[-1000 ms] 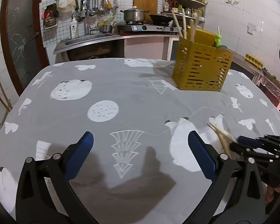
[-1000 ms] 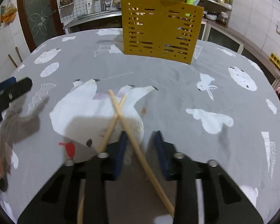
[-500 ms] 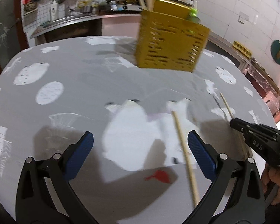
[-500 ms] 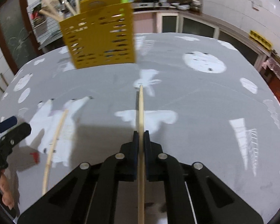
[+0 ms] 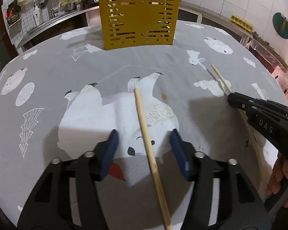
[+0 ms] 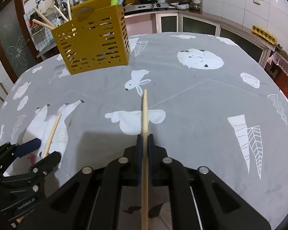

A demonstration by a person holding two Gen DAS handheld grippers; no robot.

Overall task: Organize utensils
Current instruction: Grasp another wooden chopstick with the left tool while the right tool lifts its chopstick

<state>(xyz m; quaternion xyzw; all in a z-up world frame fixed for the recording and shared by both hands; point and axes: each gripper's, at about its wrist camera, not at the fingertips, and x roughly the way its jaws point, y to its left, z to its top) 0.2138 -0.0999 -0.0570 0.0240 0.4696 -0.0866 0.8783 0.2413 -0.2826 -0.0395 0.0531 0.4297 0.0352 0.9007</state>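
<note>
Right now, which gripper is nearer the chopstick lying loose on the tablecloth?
Left. The left gripper straddles the loose chopstick, jaws open; the right gripper sits off to its side, clamping another chopstick.

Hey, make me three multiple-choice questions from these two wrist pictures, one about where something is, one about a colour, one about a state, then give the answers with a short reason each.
1. Where does the loose chopstick lie?
A. Inside the holder
B. On the tablecloth between the left tool's fingers
C. On the stove

2. What colour is the slotted utensil holder?
A. Yellow
B. Blue
C. White

3. How is the right tool set?
A. Wide open over bare cloth
B. Shut on nothing
C. Shut on a chopstick

Answers:
1 B: the left tool is open, with the stick on the tablecloth between its blue pads.
2 A: its walls are plainly yellow.
3 C: the fingers pinch the held chopstick, which points forward.
</note>
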